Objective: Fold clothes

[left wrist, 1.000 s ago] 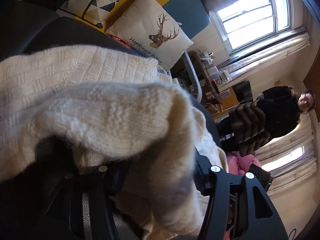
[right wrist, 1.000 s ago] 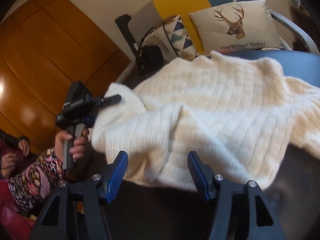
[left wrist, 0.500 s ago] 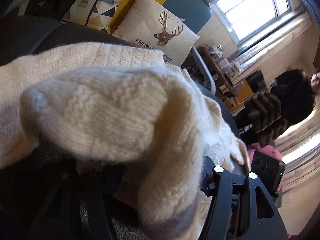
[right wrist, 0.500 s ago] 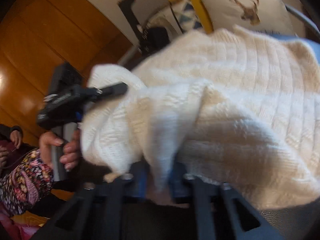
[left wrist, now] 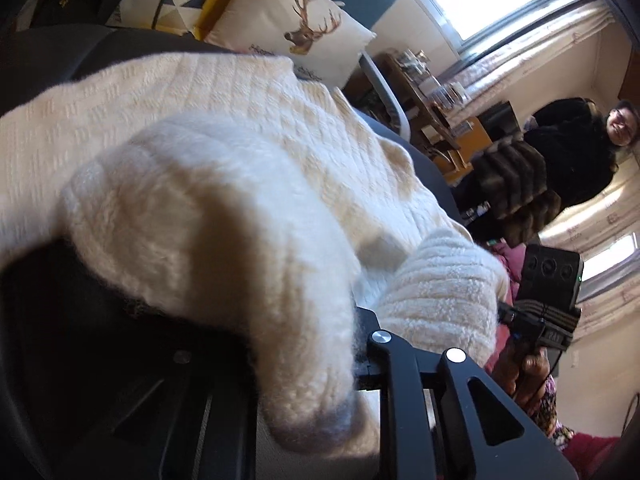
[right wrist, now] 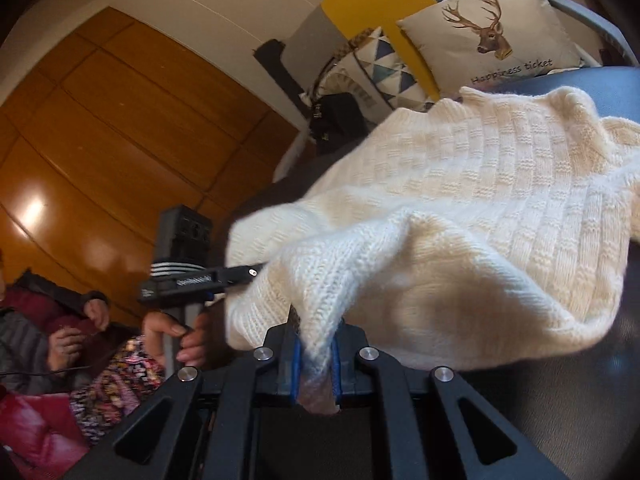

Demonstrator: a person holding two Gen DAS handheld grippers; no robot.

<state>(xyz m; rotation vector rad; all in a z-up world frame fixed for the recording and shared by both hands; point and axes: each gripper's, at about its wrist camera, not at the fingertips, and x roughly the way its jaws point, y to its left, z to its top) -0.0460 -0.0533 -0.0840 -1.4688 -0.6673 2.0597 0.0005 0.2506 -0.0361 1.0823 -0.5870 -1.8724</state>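
One cream knit sweater (right wrist: 480, 208) lies spread on the dark seat (right wrist: 600, 400), in front of two cushions: a deer cushion (right wrist: 496, 36) and a triangle-patterned cushion (right wrist: 376, 68). The right gripper (right wrist: 316, 364) has its fingers pinched tight on a sweater fold. The left gripper (left wrist: 304, 360) is buried under knit; its finger gap cannot be made out.

The sweater (right wrist: 480, 208) is cream, knit in ribbed blocks; the deer cushion (right wrist: 492, 40) off-white; another cushion (right wrist: 380, 68) bears blue triangles. Gripper pads (right wrist: 297, 364) are blue.
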